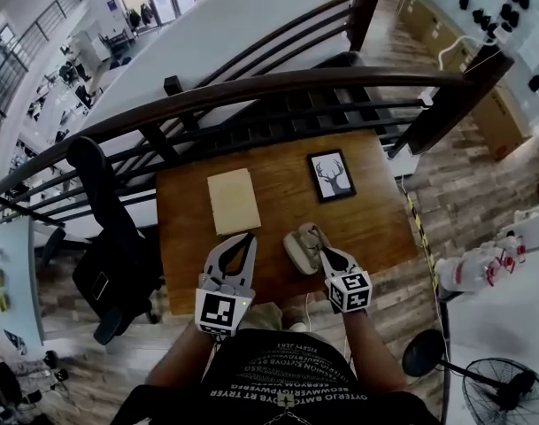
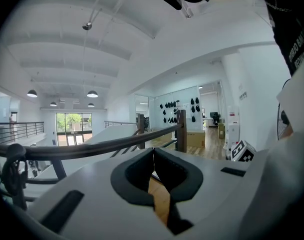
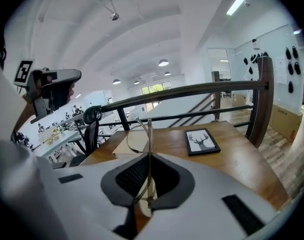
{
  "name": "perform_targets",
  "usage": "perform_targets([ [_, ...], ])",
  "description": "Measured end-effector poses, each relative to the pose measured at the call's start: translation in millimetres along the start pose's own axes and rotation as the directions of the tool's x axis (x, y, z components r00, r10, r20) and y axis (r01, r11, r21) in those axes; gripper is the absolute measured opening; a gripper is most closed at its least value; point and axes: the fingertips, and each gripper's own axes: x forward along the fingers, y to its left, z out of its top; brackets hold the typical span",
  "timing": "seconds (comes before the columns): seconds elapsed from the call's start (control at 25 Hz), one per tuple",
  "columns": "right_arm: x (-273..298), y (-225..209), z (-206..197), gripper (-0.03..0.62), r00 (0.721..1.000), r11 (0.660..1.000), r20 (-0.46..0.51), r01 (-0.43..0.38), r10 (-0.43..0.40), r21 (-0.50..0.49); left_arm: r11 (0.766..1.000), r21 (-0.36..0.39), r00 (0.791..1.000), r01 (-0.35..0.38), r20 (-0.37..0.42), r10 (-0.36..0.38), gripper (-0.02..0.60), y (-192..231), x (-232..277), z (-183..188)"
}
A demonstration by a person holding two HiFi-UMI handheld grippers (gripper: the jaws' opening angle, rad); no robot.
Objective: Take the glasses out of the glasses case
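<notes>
One pair of glasses (image 3: 149,139), long axis upright

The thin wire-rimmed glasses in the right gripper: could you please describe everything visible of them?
The thin wire-rimmed glasses have clear rounded lenses and a metal-looking frame. The right gripper is shut on the frame, holding them upright and edge-on, one lens rim rising above the jaws. Only that gripper touches them, above the brown wooden table.
</notes>
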Motion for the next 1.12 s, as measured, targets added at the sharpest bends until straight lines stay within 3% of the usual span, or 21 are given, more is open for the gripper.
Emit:
perform_targets([
  [0.44, -72, 32, 65, 0.026, 0.978, 0.996, 0.207, -0.017, 0.035, -0.088, 1.0, 0.007, 0.999, -0.011, 0.043, 0.011, 0.029, -21, -23, 15],
  [0.8, -126, 52, 100, 0.026, 0.943, 0.989, 0.321, -0.037, 0.082, -0.144, 1.0, 0.016, 0.998, -0.013, 0.064, 0.012, 0.028, -42, -40, 24],
  [1.12, -176, 64, 124, 0.026, 0.903, 0.988, 0.41, -0.082, 0.129, -0.129, 0.999, 0.021, 0.997, -0.026, 0.078, 0.025, 0.029, -59, -56, 27],
])
